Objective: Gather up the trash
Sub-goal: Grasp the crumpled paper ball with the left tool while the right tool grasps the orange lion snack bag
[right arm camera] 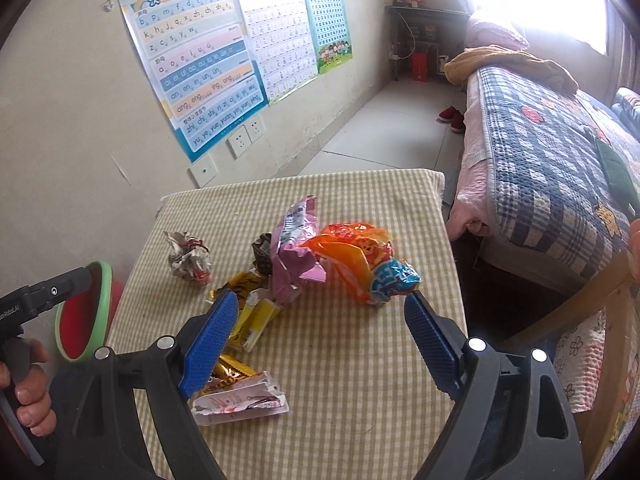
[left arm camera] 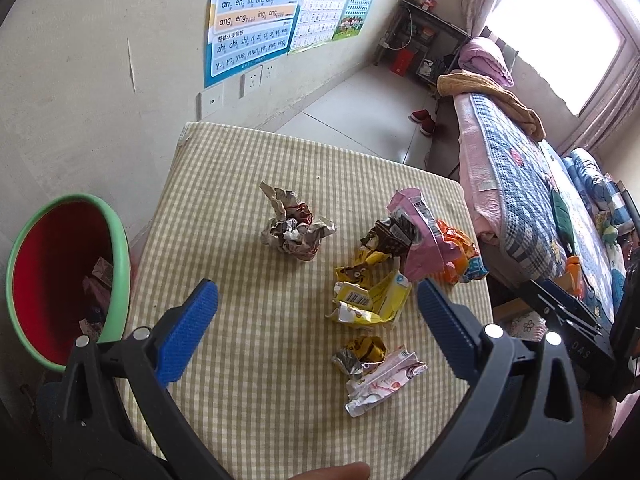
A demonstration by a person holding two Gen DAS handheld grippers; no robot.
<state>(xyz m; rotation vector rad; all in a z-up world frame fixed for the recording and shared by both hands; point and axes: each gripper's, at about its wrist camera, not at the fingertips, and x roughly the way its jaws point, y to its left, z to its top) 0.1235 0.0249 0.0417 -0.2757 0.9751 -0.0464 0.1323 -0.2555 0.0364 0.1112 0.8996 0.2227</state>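
Several wrappers lie on a checked table (left arm camera: 248,380): a crumpled brown paper ball (left arm camera: 294,228) (right arm camera: 188,260), a pink wrapper (left arm camera: 420,236) (right arm camera: 294,248), an orange and blue bag (right arm camera: 360,264) (left arm camera: 464,256), yellow wrappers (left arm camera: 372,300) (right arm camera: 252,316), and a white and pink wrapper (left arm camera: 380,384) (right arm camera: 240,402). A red bin with a green rim (left arm camera: 64,280) (right arm camera: 86,316) stands left of the table and holds some trash. My left gripper (left arm camera: 318,296) is open and empty above the table. My right gripper (right arm camera: 320,308) is open and empty, just short of the orange bag.
A bed with a plaid quilt (left arm camera: 520,176) (right arm camera: 552,168) runs along the right. A wall with posters (right arm camera: 200,68) and sockets is behind the table. Red shoes (left arm camera: 424,120) lie on the tiled floor. A wooden chair frame (right arm camera: 592,304) is at the right.
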